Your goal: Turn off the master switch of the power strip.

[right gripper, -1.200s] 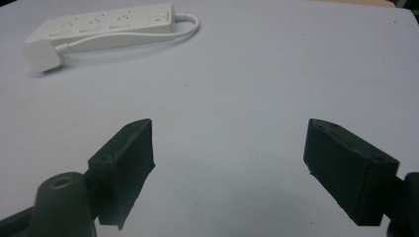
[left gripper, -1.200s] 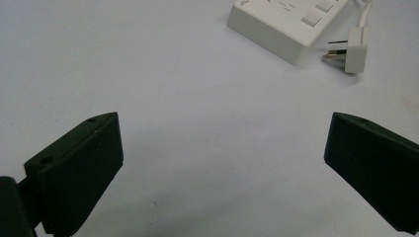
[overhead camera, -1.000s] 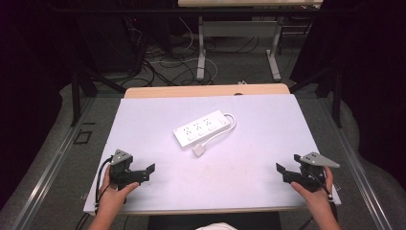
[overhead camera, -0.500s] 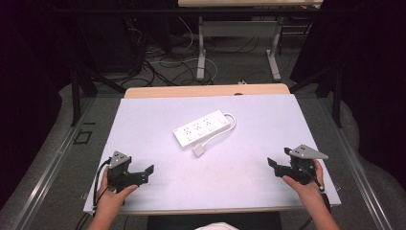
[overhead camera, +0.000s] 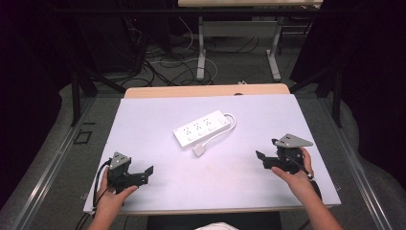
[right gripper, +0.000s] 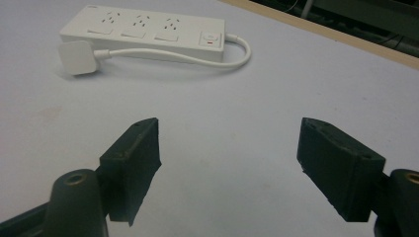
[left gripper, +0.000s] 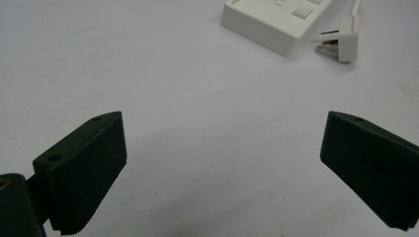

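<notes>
My left claw (overhead camera: 143, 173) and right claw (overhead camera: 264, 159) sit at the near corners of the flat white table (overhead camera: 143, 124), both spread wide and holding nothing. Farther out, between them, lies the white plastic three-socket power strip (overhead camera: 200, 128), its white plug (overhead camera: 199, 150) just beside its near edge.

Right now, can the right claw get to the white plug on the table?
Probably yes. The right claw is open and points toward the plug, which lies flat beside the power strip. Bare table lies between them, nothing blocking, so a short slide forward should reach it.
</notes>
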Action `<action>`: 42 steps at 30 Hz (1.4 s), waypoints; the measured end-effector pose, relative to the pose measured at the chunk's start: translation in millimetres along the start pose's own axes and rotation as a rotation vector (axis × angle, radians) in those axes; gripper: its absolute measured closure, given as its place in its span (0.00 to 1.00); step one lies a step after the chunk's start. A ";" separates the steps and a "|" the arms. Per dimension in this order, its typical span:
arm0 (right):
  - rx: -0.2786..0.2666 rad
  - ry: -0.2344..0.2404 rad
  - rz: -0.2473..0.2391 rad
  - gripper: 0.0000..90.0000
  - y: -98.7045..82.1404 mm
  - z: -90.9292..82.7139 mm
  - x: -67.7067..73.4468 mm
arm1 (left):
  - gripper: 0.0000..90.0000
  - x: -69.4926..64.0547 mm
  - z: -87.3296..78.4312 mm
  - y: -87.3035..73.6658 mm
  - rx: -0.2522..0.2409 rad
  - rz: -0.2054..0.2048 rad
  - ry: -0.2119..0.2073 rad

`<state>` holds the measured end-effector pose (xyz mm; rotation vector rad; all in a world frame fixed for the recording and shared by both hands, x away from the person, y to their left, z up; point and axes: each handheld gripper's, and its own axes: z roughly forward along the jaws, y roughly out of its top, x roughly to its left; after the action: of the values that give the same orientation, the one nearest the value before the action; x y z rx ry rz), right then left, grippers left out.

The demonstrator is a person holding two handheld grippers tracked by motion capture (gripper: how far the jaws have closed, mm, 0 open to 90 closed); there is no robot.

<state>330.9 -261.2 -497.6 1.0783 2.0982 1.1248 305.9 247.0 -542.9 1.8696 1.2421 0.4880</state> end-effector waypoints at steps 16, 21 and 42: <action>0.041 0.040 -0.007 0.32 29.0 14.6 3.3 | 0.05 -1.0 0.3 0.0 0.005 0.009 -0.003; 0.059 0.072 -0.065 0.35 39.7 22.0 7.7 | 0.05 -0.9 0.3 -0.8 0.006 0.005 -0.001; 0.100 0.094 -0.150 0.41 72.2 45.3 13.6 | 0.05 0.1 -0.8 -1.4 0.006 0.014 0.006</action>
<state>385.7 -205.7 -460.5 0.9112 2.2884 1.0255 304.7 247.7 -543.7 1.8843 1.2361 0.4982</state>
